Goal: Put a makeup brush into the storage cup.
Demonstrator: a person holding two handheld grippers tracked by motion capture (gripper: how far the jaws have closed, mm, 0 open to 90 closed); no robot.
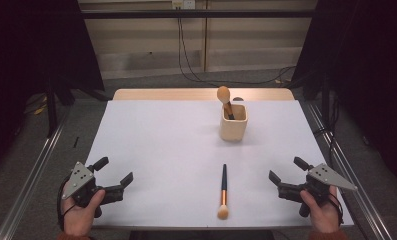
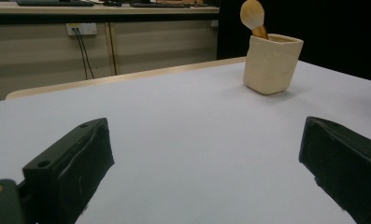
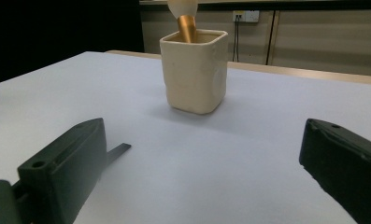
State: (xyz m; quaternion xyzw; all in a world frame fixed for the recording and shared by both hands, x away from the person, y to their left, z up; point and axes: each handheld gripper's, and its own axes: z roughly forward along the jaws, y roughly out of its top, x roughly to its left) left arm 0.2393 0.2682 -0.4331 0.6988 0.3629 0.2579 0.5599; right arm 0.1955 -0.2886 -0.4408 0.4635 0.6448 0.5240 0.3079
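Brush (image 1: 223, 192) lay flat, well short of cup (image 1: 233, 122), between left gripper (image 1: 117, 170) and right gripper (image 1: 286, 169); both jaws wide, empty. Likely light, stiff handle, soft tip; grip mid-handle.

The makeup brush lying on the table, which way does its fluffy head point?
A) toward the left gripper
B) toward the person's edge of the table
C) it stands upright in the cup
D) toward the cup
B: in the high view the loose brush lies flat between the two grippers, its bristle head at the near edge and its dark handle aimed toward the cup, which holds another brush.
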